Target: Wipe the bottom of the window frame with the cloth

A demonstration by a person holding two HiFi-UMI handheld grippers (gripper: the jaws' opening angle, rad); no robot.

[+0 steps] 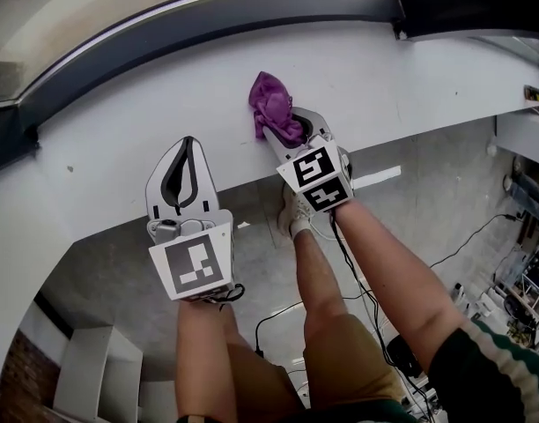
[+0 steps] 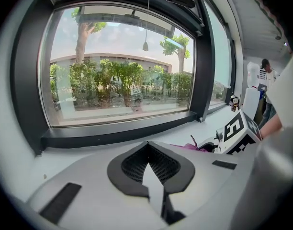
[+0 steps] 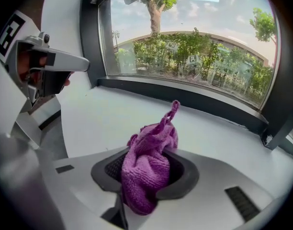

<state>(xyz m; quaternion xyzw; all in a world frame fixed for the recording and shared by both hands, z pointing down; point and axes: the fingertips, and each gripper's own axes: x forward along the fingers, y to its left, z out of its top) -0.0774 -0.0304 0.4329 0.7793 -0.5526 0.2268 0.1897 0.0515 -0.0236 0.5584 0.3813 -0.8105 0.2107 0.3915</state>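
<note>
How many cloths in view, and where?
1. The purple cloth is bunched in the shut jaws of the right gripper, over the white sill, short of the dark window frame. The left gripper holds none; no other seen.

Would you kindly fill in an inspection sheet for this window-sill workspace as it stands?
Surface: white sill, bare around the cloth.
Job's things: purple cloth bunched in the right gripper; dark window frame runs along the sill's far edge.
Clutter: nothing seen.
Grippers: right gripper shut on the cloth; left gripper shut, empty, over the sill's near edge.
Cables: black cables on the floor below.
Surroundings: glass with trees and a building outside; a person at far right.
</note>
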